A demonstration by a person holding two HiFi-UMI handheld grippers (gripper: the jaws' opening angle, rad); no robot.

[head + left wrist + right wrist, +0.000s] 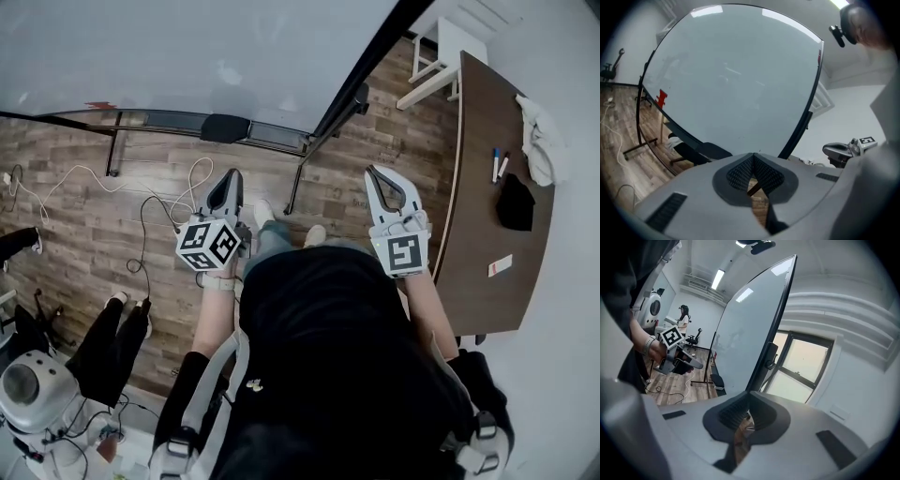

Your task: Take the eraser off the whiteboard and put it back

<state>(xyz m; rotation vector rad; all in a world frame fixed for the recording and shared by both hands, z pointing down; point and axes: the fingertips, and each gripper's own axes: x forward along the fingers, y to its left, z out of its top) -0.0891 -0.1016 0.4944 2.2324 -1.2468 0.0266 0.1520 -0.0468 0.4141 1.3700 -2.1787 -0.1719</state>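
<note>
The whiteboard [187, 56] fills the top of the head view, and its glassy face [736, 79] spreads across the left gripper view. The black eraser [226, 127] lies on the board's tray, and it shows as a dark block [702, 151] just beyond the left jaws. My left gripper [232, 180] hangs a short way below the tray, shut and holding nothing. My right gripper [374, 172] is level with it near the board's right post [352, 94], its jaws together and bare. Each gripper shows in the other's view: the left gripper [677, 358] and the right gripper [841, 151].
A brown table [473, 234] at the right carries markers [498, 165], a black object [515, 202] and a white cloth [539, 141]. White cables [141, 202] trail over the wooden floor. A seated person's legs [112, 337] and a white machine [30, 389] are at the lower left.
</note>
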